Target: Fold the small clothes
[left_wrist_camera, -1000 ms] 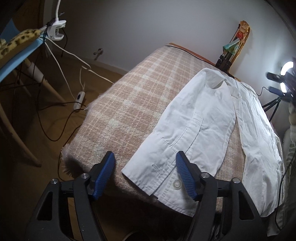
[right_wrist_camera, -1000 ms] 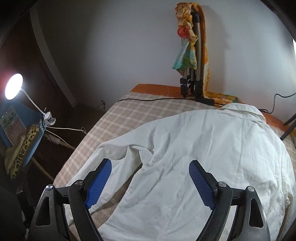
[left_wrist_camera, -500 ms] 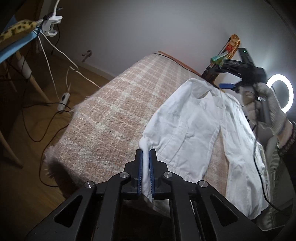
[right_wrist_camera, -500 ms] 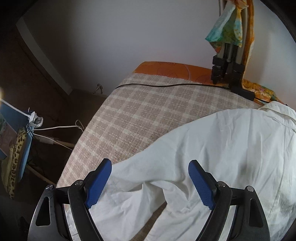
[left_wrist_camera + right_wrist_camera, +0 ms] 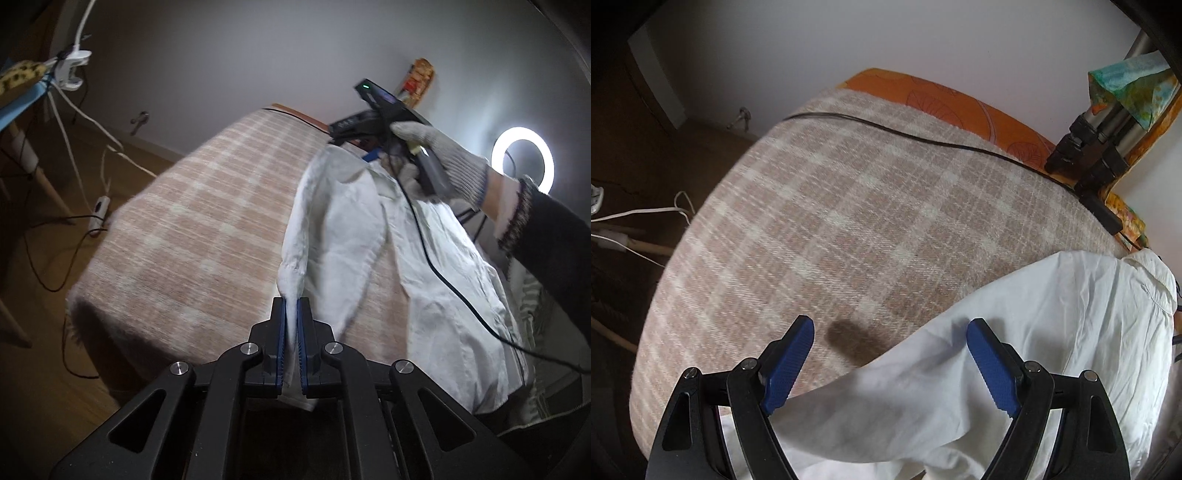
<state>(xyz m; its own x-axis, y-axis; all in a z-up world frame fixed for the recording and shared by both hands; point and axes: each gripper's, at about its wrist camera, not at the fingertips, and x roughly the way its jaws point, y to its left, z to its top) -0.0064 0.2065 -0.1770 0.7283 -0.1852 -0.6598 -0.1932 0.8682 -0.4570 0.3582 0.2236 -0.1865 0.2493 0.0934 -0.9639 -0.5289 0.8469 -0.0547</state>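
Left wrist view: the left gripper (image 5: 291, 332) pinches the white shirt's (image 5: 436, 266) sleeve, lifting it off the checked blanket (image 5: 207, 221). Right wrist view: the right gripper (image 5: 890, 363) is spread wide above the shirt (image 5: 1015, 332).

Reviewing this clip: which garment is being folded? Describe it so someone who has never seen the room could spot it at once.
Find the plaid blanket in beige and cream that covers the bed. On its right side, in the left wrist view, lies a white collared shirt, open down the front. It is the only plain white cloth there, and the left gripper has its jaws pinched on one sleeve end.
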